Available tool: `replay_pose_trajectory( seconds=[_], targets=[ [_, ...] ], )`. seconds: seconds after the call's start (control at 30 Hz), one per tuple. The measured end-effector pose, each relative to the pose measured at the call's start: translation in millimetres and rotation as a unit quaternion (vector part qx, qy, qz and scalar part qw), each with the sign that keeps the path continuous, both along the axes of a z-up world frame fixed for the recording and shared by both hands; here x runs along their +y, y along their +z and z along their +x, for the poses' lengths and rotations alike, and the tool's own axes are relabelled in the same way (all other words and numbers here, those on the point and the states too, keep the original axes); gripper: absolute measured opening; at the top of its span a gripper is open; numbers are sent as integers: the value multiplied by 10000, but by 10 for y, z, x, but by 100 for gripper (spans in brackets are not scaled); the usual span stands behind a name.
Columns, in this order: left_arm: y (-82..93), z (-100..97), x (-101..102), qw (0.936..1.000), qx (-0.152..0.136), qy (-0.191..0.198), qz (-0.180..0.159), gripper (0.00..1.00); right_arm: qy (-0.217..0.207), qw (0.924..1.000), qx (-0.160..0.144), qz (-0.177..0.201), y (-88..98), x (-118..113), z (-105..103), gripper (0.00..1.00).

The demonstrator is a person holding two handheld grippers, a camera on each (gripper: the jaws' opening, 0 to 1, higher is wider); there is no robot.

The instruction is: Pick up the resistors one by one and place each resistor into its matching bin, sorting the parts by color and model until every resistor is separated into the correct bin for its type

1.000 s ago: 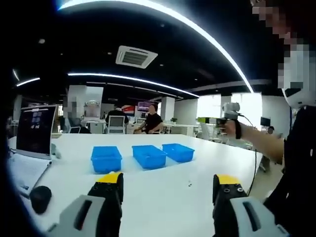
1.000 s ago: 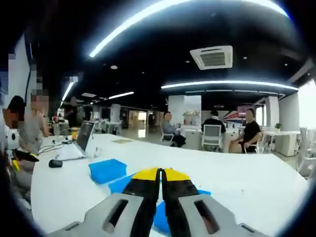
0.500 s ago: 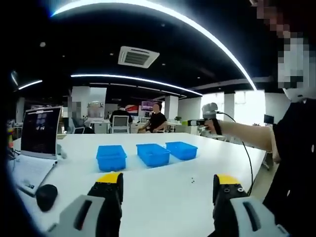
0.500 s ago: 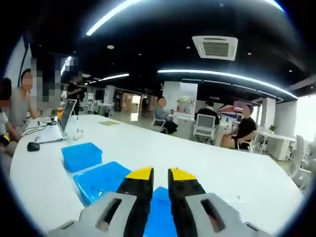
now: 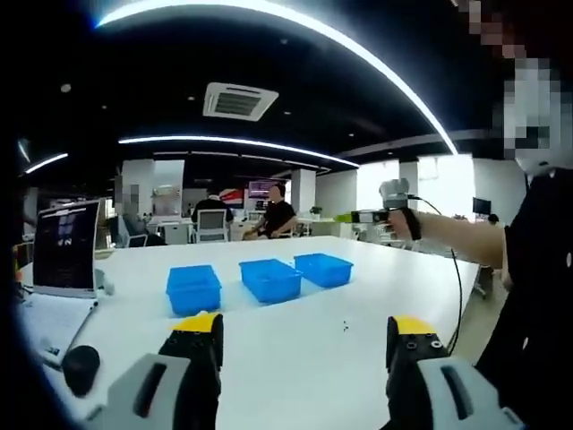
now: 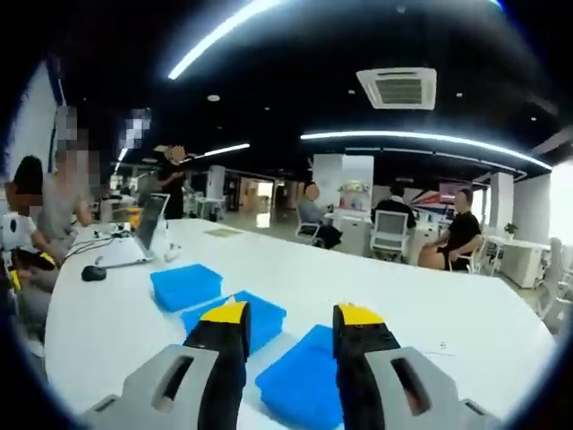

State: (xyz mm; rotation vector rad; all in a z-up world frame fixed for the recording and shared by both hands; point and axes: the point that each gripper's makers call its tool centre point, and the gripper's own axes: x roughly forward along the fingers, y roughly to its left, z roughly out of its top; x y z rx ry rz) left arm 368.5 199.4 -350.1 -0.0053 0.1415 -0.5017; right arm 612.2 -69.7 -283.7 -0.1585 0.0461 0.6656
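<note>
- Resistors (image 5: 345, 328): tiny dark specks, loose on the white table (image 5: 295, 345), near the right-hand bin; too small to tell type.
- Three blue bins (image 5: 270, 279) in a row; contents not discernible from either view.
- Left gripper (image 5: 304, 333): jaws wide apart, nothing between them.
- Right gripper (image 6: 291, 321): jaws spread over the bins; they were pressed together a second ago, half parted since.
- Laptop (image 5: 64, 250) and mouse (image 5: 81, 368) at the table's end.

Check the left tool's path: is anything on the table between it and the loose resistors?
Nothing visible blocks it. The left tool looks across bare white table to the tiny resistors; the three blue bins sit farther back, beyond them.
</note>
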Motion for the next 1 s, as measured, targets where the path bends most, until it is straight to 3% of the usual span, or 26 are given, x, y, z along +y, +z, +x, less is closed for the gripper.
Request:
replay_pose_trajectory(
  seconds=[0.07,0.3,0.53,0.67,0.8,1.0],
  targets=[
    [-1,19,-29,10000,1,-48,-10,75,62,9999,-126,-18,35,-74,-82,39],
    [-11,89,-136,9997,0,-234,-61,75,143,9995,-271,56,74,-428,-921,39],
    [11,124,-144,9996,-32,-262,-68,75,-237,9995,45,205,-205,-673,-1593,42],
    [18,125,-123,9996,-19,-265,-58,75,-409,9990,146,54,-380,-720,-1896,42],
    [25,129,-77,9996,11,-271,-110,75,-324,9993,188,14,-433,-647,-1999,42],
    [10,113,-60,9995,26,-297,-98,75,92,9992,339,-207,-473,-432,-1966,40]
  ],
)
